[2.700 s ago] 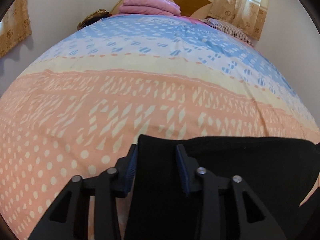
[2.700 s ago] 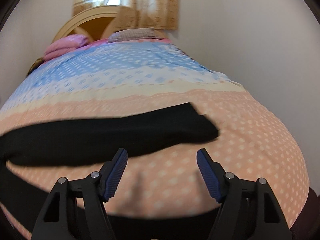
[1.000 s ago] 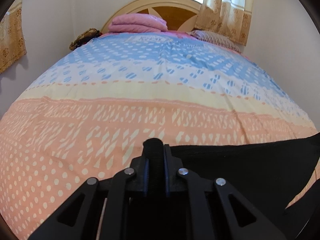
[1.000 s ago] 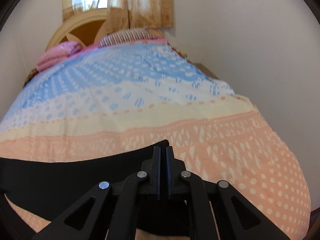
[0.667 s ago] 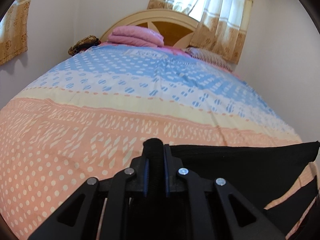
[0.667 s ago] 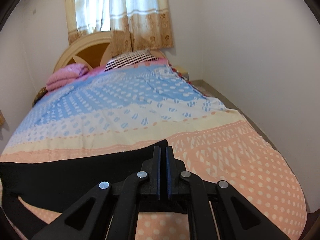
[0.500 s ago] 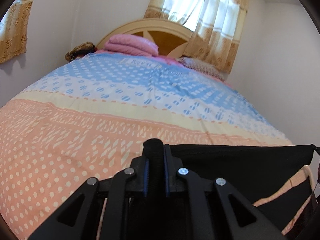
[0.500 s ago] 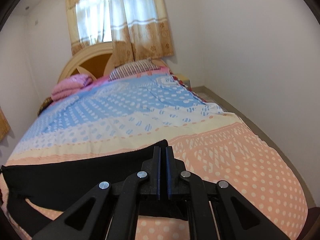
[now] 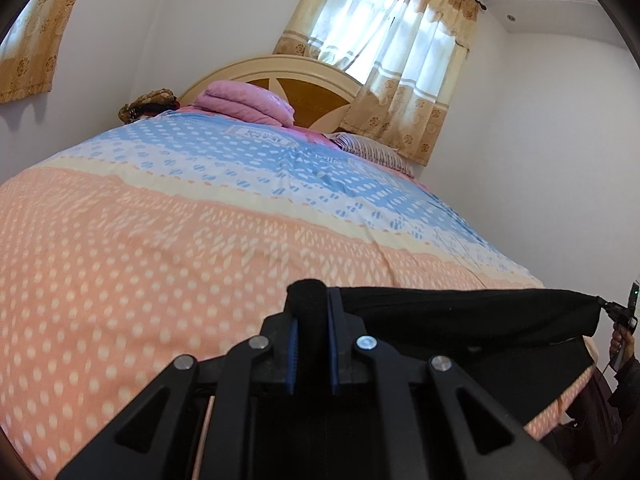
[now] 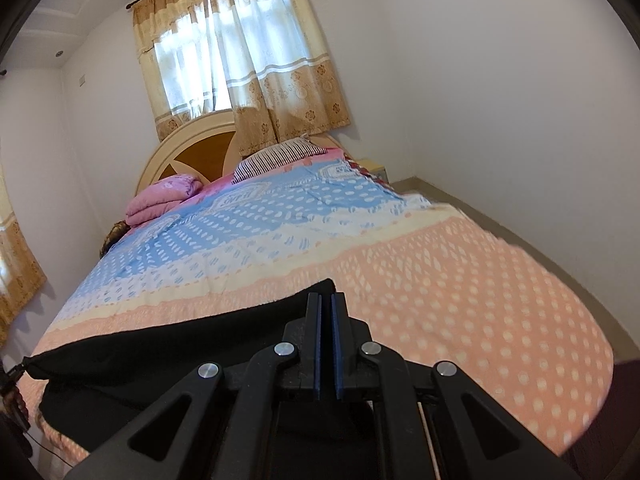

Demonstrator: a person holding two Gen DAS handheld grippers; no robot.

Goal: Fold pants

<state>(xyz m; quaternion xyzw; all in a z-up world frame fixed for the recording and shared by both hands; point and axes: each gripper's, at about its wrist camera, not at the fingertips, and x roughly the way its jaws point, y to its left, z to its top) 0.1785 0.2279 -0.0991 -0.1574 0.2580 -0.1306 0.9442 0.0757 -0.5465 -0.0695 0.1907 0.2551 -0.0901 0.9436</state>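
Observation:
The black pants [image 9: 460, 316] hang stretched between my two grippers, lifted above the near end of the bed. My left gripper [image 9: 310, 304] is shut on a bunched edge of the pants. My right gripper [image 10: 328, 308] is shut on the other end of the pants [image 10: 168, 348]. In the left wrist view the right gripper [image 9: 622, 312] shows at the far right, holding the taut top edge. A lower layer of the cloth droops below that edge.
The bed [image 9: 160, 248] has an orange, cream and blue dotted cover. A folded pink blanket [image 9: 248, 102], a striped pillow [image 10: 276, 156] and a wooden headboard [image 10: 200, 158] are at the far end. White walls stand close on both sides of the bed.
Both grippers closed on the pants and lifted them up off the bed, and both views now tilt upward. The cloth is pulled taut between them.

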